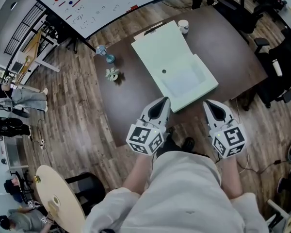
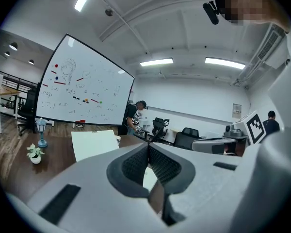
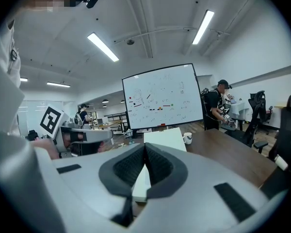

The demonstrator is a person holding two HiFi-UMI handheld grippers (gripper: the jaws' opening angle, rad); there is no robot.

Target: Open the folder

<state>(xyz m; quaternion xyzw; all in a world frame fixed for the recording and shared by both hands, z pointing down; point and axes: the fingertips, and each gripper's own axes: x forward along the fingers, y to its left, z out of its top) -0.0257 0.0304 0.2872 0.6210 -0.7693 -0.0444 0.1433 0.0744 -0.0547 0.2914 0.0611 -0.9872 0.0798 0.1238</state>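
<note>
On brown table (image 1: 223, 42), pale folder (image 1: 172, 62) lies open.

Pale folder (image 1: 174, 67) on brown table (image 1: 228, 42); mug (image 1: 183, 26) beside far corner.

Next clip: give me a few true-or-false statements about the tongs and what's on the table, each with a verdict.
1. The left tongs and right tongs are both shut with nothing between them. True.
2. A white cup stands on the table past the far end of the folder. True.
3. The left tongs hold the cup. False: the cup stands alone at the far end, away from both tongs.
4. In the head view, the small plant and blue lamp stand right of the folder. False: they stand left of it.
</note>
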